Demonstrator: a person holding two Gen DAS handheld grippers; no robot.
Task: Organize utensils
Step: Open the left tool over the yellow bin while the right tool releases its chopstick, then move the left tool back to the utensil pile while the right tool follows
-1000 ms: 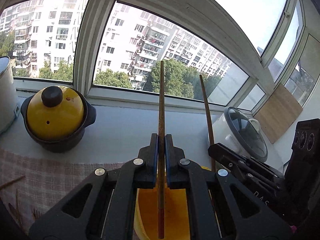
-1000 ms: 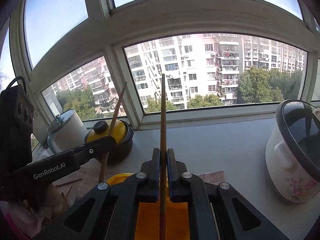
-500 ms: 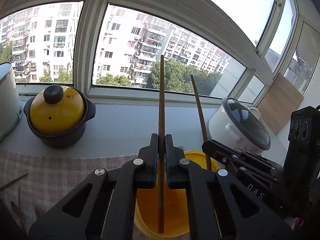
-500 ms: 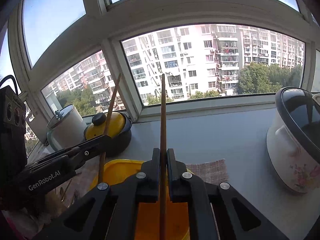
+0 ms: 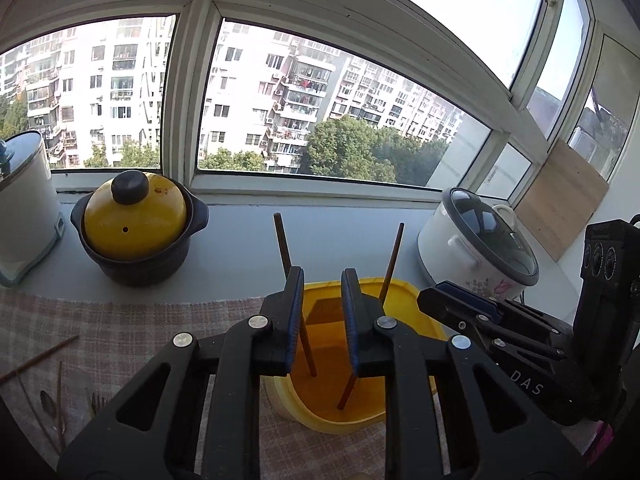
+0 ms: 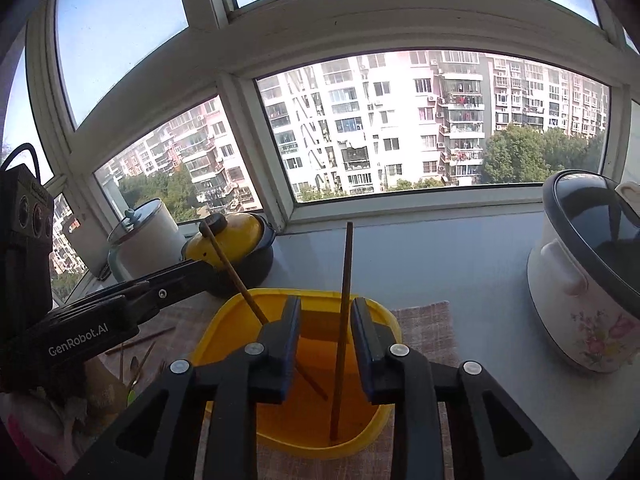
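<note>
Checked cloth [image 5: 132, 332] covers the near part of your desk [image 6: 472, 264], and the yellow tub [image 6: 236, 308] stands on it directly below both grippers. Your left gripper [image 5: 319, 320] has its jaws apart with nothing between them; one chopstick [image 5: 283, 248] leans in the tub just behind the left jaw, not clamped. Your right gripper [image 6: 325, 330] is likewise parted, and the second chopstick [image 6: 345, 300] stands free in the gap, its tip on the tub floor. Judgement: the drop-off step for this pair is complete.

Left of the tub, more loose sticks [image 5: 38, 358] and what looks like a fork and a spoon lie on the cloth; they are too small to identify with confidence. The next move calls for lifting both grippers straight up clear of the leaning chopsticks, so neither gets knocked out, then going left for the remaining pieces.

Further back stand a yellow-lidded pot [image 5: 136, 224] and a flowered cooker [image 6: 588, 280], then the window [image 6: 420, 128].
</note>
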